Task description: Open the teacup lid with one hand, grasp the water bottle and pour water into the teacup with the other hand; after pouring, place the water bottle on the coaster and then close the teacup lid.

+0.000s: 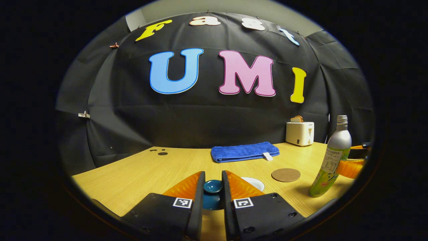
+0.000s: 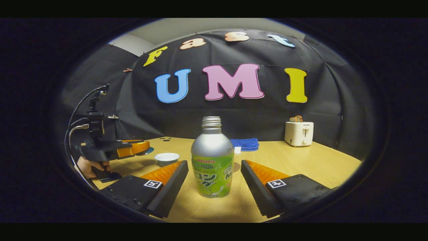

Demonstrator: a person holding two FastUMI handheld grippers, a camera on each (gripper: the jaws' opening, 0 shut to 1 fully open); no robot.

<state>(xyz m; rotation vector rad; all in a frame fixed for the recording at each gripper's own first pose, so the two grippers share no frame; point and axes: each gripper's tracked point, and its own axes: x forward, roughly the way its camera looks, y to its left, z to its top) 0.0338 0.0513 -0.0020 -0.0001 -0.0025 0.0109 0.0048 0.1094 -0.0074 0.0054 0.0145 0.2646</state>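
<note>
left claw (image 1: pixel 212 187) grips the teacup lid (image 1: pixel 213 186) at the frame's bottom centre. right claw (image 2: pixel 214 174) is spread wide around the water bottle (image 2: pixel 212 160), not touching, mid-frame. the teacup (image 2: pixel 167 158) sits uncovered at left on the counter (image 2: pixel 301 164).

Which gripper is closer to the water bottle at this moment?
The right gripper. Its open fingers stand on either side of the water bottle, not touching. The left gripper is off to the side, holding the teacup lid.
</note>
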